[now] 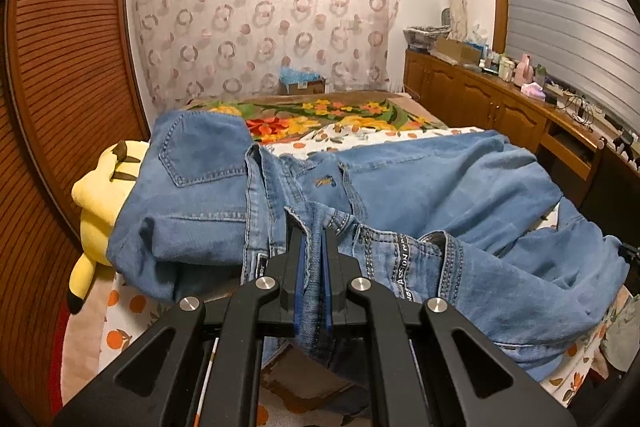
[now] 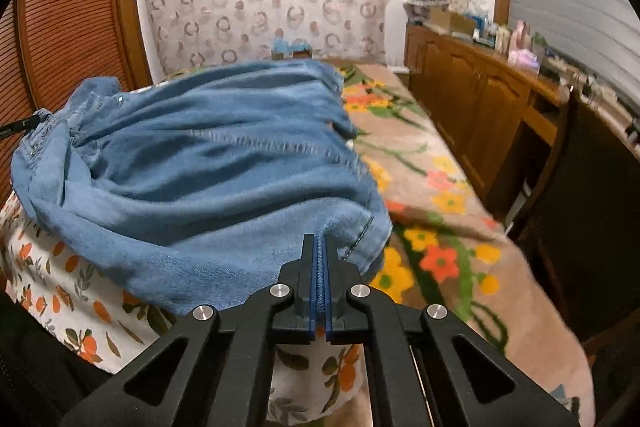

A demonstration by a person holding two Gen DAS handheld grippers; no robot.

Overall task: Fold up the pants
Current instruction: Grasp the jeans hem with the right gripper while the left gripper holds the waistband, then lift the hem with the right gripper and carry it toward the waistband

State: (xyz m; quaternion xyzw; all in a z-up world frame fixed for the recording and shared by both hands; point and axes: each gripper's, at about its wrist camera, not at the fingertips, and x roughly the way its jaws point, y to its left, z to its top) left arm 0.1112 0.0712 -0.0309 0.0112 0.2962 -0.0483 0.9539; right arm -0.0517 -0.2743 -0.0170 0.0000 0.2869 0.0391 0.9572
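Jaws of left gripper (image 1: 311, 223) pinch the jeans (image 1: 400, 187) waistband, right gripper (image 2: 319, 239) a hem.

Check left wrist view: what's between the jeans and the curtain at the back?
In the left wrist view, the flowered blanket covers the bed between the jeans and the curtain, with a cardboard box at the curtain's foot.

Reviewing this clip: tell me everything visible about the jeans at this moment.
The jeans are light blue washed denim, with a stitched back pocket, belt loops and a lettered waistband. They lie rumpled and unfolded across the bed, one side over a yellow plush toy. The left tool is shut on the waistband; the right tool is shut on a hemmed edge.
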